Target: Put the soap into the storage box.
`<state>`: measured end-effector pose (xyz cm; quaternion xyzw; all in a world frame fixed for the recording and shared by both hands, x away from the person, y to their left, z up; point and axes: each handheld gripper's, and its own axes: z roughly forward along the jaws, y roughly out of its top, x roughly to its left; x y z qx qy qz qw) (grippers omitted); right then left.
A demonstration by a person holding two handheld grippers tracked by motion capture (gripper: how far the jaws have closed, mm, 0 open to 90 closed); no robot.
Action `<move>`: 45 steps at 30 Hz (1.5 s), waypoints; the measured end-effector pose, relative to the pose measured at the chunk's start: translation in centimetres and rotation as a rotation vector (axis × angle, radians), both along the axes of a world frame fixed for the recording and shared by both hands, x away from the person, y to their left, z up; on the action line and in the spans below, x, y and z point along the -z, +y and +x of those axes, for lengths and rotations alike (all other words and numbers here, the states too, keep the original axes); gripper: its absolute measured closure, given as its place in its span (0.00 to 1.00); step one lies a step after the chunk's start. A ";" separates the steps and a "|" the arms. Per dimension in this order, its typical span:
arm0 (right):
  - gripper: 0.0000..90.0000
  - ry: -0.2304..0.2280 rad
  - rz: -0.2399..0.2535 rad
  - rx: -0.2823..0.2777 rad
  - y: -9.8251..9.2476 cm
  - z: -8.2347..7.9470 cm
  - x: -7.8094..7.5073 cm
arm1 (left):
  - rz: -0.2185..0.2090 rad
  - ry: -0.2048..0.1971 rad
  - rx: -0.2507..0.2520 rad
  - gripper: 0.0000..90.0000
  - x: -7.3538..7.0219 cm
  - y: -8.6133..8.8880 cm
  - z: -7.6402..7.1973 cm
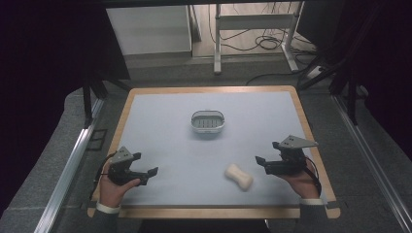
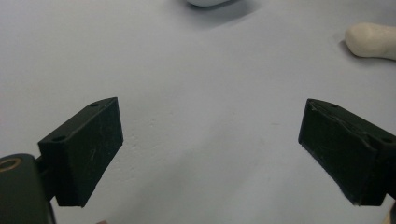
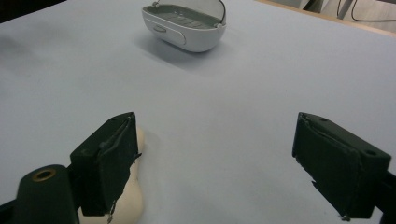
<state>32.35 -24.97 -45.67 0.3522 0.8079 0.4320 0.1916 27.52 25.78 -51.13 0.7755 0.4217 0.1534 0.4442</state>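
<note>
A cream bar of soap point(image 1: 238, 176) lies on the pale blue mat point(image 1: 170, 126) near the front right. A white soap dish point(image 1: 207, 121) with a grey insert stands empty at the mat's middle. My right gripper point(image 1: 266, 152) hovers open just right of the soap. In the right gripper view the soap point(image 3: 128, 207) sits partly behind the left jaw, outside the open gap of that gripper point(image 3: 215, 144), with the dish point(image 3: 187, 25) farther ahead. My left gripper point(image 1: 146, 164) stands open at the front left. Its own view has the gripper point(image 2: 210, 135) over bare mat and the soap point(image 2: 373, 39) far off to the right.
The mat lies on a wooden table top point(image 1: 214, 211) whose edge runs close in front of both hands. Metal rails point(image 1: 73, 160) flank the table. Behind it stand a desk frame point(image 1: 252, 29) and loose cables point(image 1: 267, 43) on the floor.
</note>
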 end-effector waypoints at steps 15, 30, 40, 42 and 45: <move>0.16 0.043 -0.136 -0.043 2.9 0.4 -0.3 | -0.004 0.010 0.011 0.08 0.0 -0.1 0.0; 0.17 0.117 -0.251 -0.136 6.0 0.5 -0.2 | 0.005 0.021 0.020 0.08 0.2 -0.3 0.1; 0.18 0.219 -0.346 -0.157 8.2 0.7 0.6 | 0.016 0.025 0.030 0.08 0.2 -0.3 0.2; 0.18 0.229 -0.358 -0.160 8.3 0.7 0.8 | 0.019 0.027 0.031 0.08 0.3 -0.4 0.2; 0.19 0.242 -0.365 -0.163 8.4 0.8 1.1 | 0.021 0.028 0.030 0.08 0.3 -0.4 0.2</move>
